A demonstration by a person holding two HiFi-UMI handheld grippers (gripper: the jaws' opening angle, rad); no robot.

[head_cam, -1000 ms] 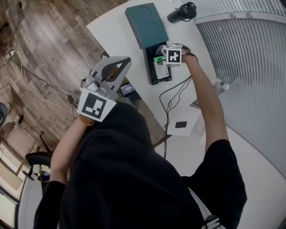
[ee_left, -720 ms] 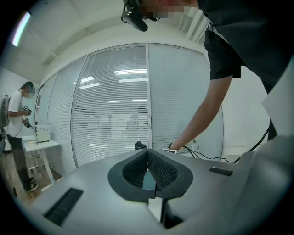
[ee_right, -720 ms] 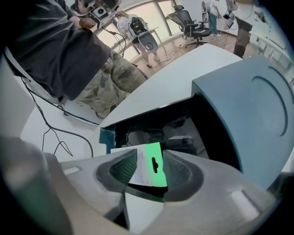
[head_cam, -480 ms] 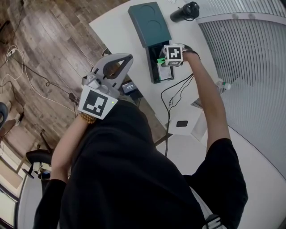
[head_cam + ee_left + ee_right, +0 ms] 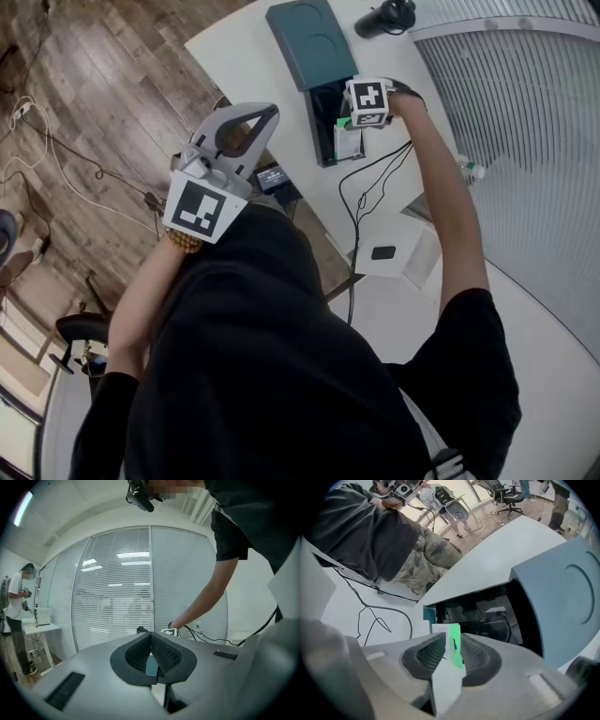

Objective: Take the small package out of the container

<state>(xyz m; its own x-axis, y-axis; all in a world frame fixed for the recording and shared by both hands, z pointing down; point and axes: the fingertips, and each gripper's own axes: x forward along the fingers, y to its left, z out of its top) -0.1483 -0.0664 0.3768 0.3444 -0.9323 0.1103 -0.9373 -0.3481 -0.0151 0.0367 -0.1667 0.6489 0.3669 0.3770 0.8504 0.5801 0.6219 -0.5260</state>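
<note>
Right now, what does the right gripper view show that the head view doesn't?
Right gripper view only: the right tool, its jaws just closed and clamped on the white-and-green small package.
Head view only: the left tool, held beside the table, and a black cylinder at the table's far edge.
Both: the open teal container, the black cable and the white table.
</note>
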